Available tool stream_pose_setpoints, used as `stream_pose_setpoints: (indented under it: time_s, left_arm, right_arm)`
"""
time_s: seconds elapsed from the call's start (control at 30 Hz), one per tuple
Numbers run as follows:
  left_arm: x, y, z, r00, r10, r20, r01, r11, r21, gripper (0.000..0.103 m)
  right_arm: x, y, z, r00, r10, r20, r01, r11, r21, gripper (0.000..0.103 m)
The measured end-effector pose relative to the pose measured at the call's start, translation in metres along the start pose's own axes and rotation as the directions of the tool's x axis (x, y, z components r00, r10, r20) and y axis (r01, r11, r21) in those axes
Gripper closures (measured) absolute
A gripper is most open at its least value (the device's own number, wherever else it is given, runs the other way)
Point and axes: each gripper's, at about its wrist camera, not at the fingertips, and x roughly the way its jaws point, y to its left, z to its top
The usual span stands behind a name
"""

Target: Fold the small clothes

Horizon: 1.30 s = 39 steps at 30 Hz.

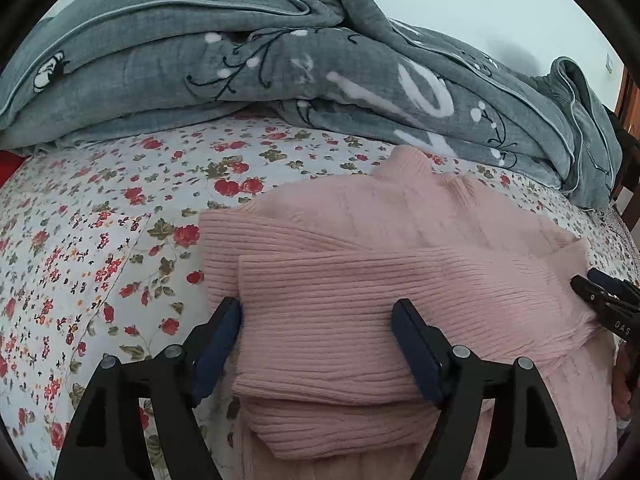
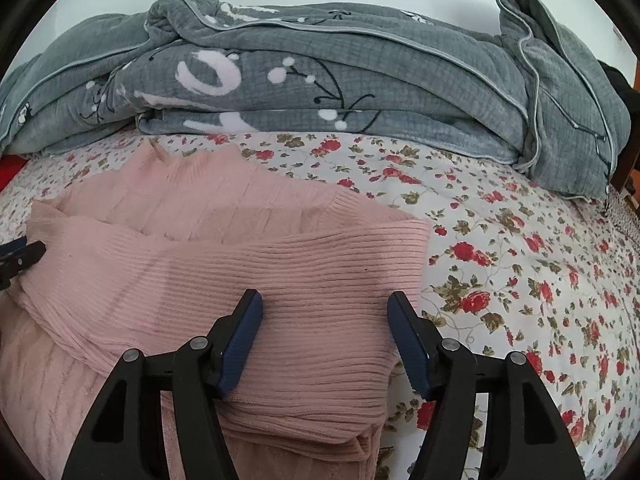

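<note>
1. Left wrist view: the left hand-held gripper (image 1: 316, 336) stands with its jaws wide apart, one blue-padded finger on each side of a folded sleeve of the pink ribbed sweater (image 1: 360, 280). Neither pad is clamped on the knit; the left pad sits at the sleeve's cuff end.
2. Same view: the sweater lies on the bed, on the floral bedsheet (image 1: 100, 220), right of centre, its high collar pointing away toward the grey blanket (image 1: 240, 60). Both sleeves are folded across the body, one over the other.
3. Same view: the grey blanket, printed with white shapes and dark stems, is heaped along the far side of the bed. The sweater's collar lies near its edge.
4. Same view: the right hand-held gripper (image 1: 600, 300) enters at the right edge, its tips at the sweater's right side. From this view I cannot tell how its jaws stand.
5. Right wrist view: the right hand-held gripper (image 2: 324, 332) has its jaws apart above the top sleeve of the pink ribbed sweater (image 2: 240, 260), holding nothing.
6. Same view: the sweater occupies the left half, on the floral bedsheet (image 2: 520, 260). The grey blanket (image 2: 360, 80) is heaped behind.
7. Same view: the tip of the left hand-held gripper (image 2: 20, 258) shows at the left edge, beside the sweater's shoulder area.
</note>
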Motion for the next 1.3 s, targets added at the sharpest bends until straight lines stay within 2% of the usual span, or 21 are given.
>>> stream_pose_setpoints:
  time_s: [0.77, 1.3]
  left_arm:
    - [0.0048, -0.0005, 0.0025, 1.000, 0.012, -0.002, -0.012, 1.000, 0.006, 0.025]
    - [0.0049, 0.0002, 0.0023, 1.000, 0.011, -0.001, -0.011, 1.000, 0.007, 0.024]
  right_arm:
    - [-0.0015, 0.0009, -0.0016, 1.000, -0.014, 0.016, 0.014, 1.000, 0.016, 0.038]
    - [-0.0018, -0.0008, -0.0011, 0.999, -0.038, 0.017, 0.038, 0.999, 0.026, 0.031]
